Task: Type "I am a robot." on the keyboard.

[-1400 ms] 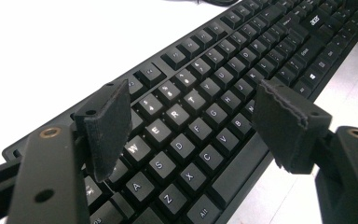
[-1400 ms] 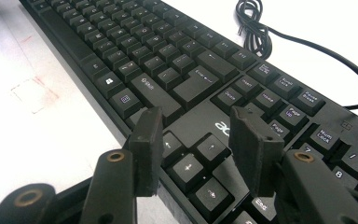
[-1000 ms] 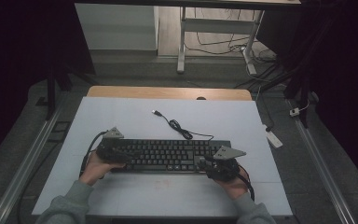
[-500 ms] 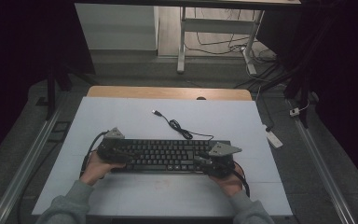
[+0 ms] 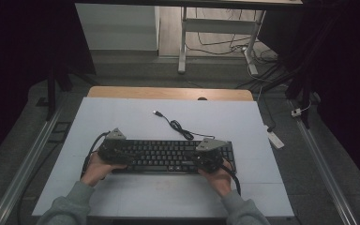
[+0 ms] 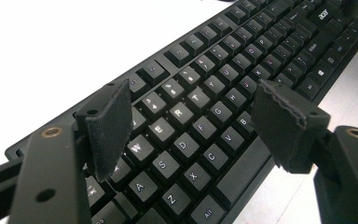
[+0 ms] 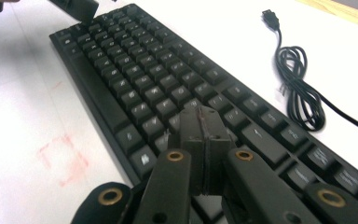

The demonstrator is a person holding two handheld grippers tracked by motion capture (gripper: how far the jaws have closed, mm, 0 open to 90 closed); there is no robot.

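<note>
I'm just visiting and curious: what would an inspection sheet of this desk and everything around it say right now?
Surface: white table top with a wooden strip along the far edge; faint red marks near the keyboard.
Job's things: black keyboard, lying flat across the near half.
Clutter: nothing seen on the table.
Grippers: left tool open, jaws wide over the letter keys; right tool, jaws just closed together, nothing between them, tips over the keys at the keyboard's right end.
Cables: keyboard cable, bundled behind the keyboard, plug loose; a cable trails from each tool.
Surroundings: dark room, metal rails on both sides, a power strip on the floor at right, desk legs and floor cables beyond.
</note>
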